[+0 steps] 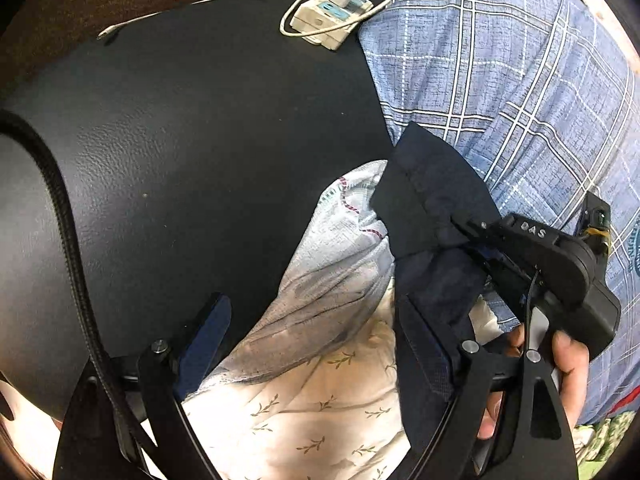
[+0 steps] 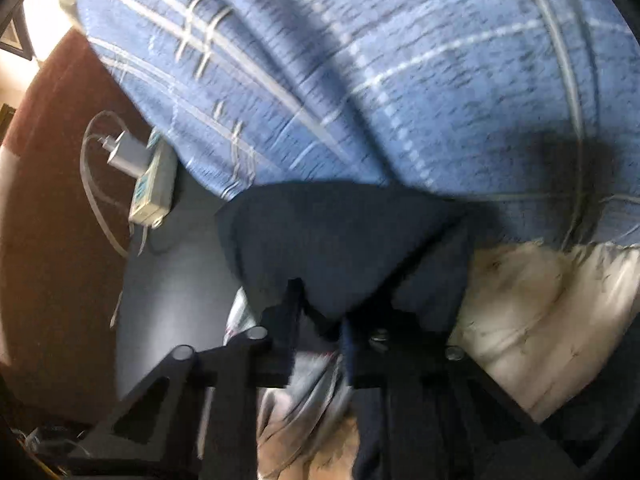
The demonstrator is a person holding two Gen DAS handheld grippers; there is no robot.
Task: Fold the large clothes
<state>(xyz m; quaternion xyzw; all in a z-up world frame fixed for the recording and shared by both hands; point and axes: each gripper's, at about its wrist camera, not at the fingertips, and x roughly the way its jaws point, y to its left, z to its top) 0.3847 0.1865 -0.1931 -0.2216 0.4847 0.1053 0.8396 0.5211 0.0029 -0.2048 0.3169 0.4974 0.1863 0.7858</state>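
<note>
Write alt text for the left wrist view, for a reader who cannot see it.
The right tongs are shut on a dark navy garment lying over pale printed bedding, while the left tongs stand open in the foreground. A blue plaid blanket lies behind on the right, and a white power strip with a charger sits on a black surface.

black surface point(image 1: 180, 128) bare, power strip point(image 1: 332, 20) beyond
</note>
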